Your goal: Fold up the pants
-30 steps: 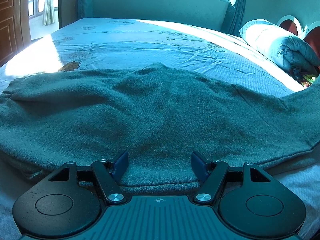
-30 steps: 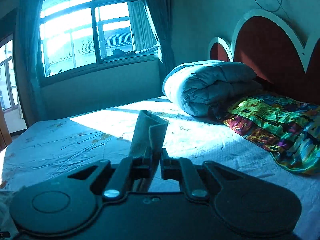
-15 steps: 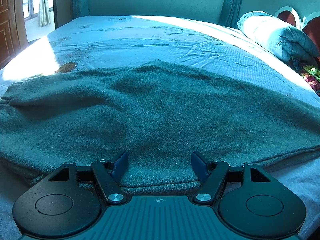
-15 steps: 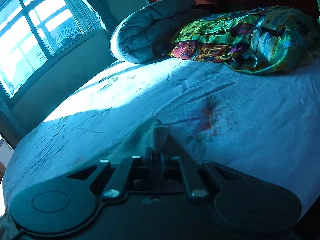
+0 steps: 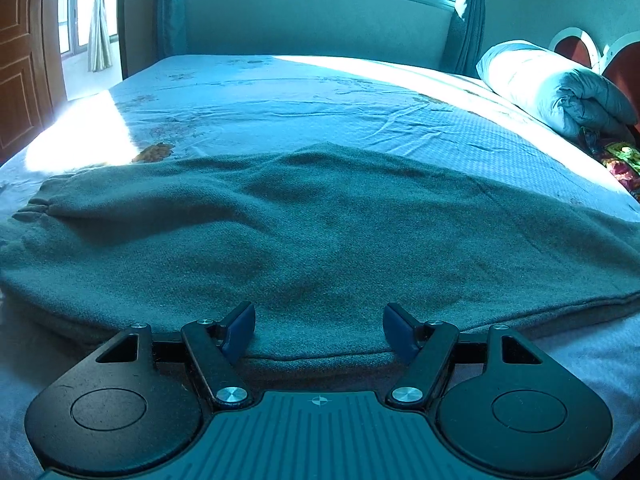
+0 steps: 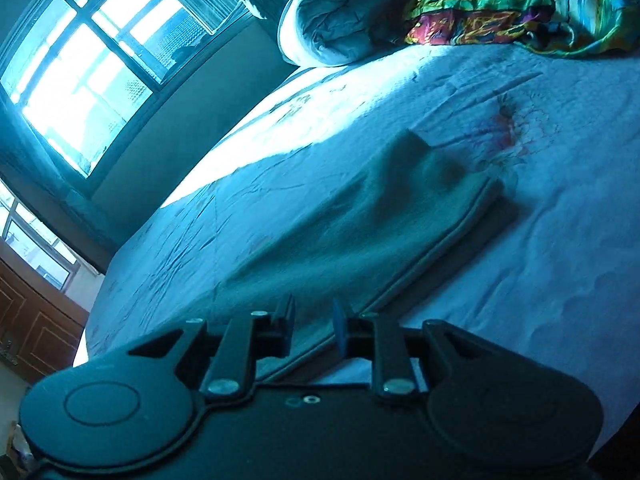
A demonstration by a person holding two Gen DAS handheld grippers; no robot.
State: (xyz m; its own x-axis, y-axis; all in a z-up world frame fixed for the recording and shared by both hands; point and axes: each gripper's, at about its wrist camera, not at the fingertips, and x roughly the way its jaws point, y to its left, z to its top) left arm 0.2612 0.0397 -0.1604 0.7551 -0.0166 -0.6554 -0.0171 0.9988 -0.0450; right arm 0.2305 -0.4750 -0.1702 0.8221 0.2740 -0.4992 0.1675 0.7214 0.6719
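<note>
On the bed, near edge, the pants lie flat, running left-right across my left cam; elastic cuff end sits far left, bulk runs off frame right.

Left gripper: fingers wide apart, holding nothing, straddling the near hem of the pants, pads just above fabric.

Right gripper: narrow gap, nothing between the pads as far as I can tell; cloth edge w/ seam lies just ahead. Pants look doubled leg on leg, end pointing far-right toward the quilt and coloured blanket.

Judgement: lengthwise fold looks done; crosswise fold next. To do it well I'd drop both grippers onto one end, pinch both layers, not top only, lift level, carry over w/o dragging the lower layer. Risk: single-layer grab skews the edges.
</note>
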